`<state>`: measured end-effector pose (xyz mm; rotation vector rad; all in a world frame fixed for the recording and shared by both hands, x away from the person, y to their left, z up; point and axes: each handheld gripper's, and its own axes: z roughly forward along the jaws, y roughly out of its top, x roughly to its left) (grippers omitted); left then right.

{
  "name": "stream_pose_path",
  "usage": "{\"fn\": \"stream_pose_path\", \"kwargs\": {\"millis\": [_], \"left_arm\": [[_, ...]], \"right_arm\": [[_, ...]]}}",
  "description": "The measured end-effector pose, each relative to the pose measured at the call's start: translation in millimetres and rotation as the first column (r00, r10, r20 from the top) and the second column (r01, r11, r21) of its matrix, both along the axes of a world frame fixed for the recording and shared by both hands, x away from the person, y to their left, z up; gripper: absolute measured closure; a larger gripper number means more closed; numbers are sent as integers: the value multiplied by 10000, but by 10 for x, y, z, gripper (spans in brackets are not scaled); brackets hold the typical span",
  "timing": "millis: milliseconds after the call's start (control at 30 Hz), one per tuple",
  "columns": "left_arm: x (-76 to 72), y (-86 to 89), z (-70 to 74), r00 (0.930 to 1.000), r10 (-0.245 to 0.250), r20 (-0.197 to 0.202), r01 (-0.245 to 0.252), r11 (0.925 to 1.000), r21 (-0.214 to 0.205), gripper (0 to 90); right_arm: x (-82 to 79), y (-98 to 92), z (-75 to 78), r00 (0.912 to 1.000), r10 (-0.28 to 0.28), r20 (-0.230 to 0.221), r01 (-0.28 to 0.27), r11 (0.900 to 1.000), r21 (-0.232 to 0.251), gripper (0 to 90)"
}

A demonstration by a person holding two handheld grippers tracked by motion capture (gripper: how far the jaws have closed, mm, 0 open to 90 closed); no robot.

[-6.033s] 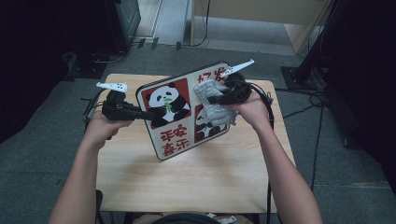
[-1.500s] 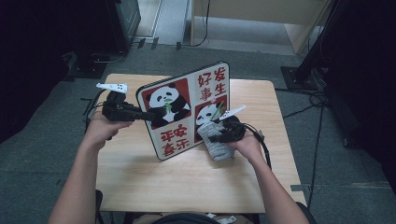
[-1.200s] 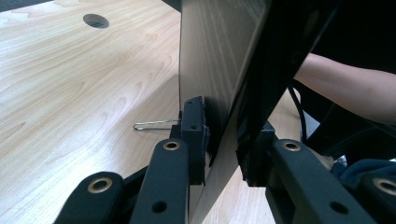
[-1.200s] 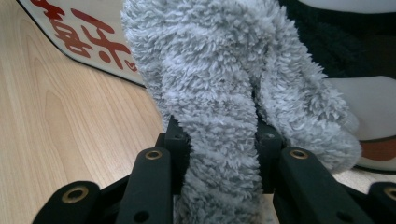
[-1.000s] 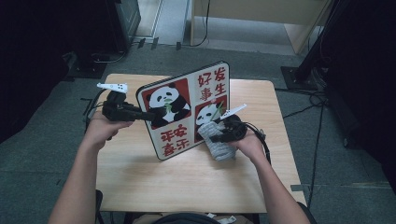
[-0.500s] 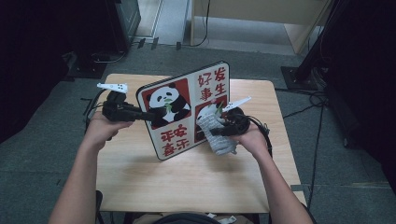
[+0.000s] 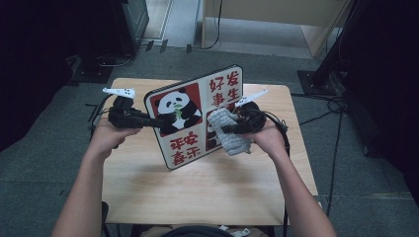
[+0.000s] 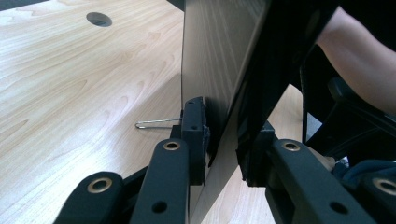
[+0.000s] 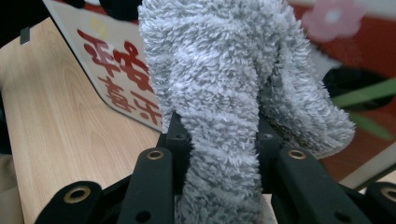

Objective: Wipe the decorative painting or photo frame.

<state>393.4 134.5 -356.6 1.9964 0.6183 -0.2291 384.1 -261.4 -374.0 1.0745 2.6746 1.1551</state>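
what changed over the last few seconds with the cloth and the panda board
The right hand-held gripper, shut on the grey cloth, went from the board's upper right corner down its face to the lower right, and has now come part of the way back up over the right-hand panda. The left hand-held gripper stayed clamped on the left edge of the board, which kept its tilted stand on the table.

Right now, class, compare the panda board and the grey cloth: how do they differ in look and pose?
The panda board is flat and stiff, printed with pandas and red characters; the grey cloth is plain, fluffy and bunched. The board stands tilted on edge on the table; the cloth hangs limp against the board's printed face. The left tool clamps the board's edge; the right tool pinches the cloth. Both are gripped.
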Motion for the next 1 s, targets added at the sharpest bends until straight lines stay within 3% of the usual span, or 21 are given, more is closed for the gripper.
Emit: {"fn": "stream_pose_path", "kwargs": {"millis": [1000], "left_arm": [[0, -2, -1, 10000, 27, 6, -27, 10000, -26, 757]], "right_arm": [[164, 283, 951, 9958, 358, 838, -342, 9992, -208, 687]]}}
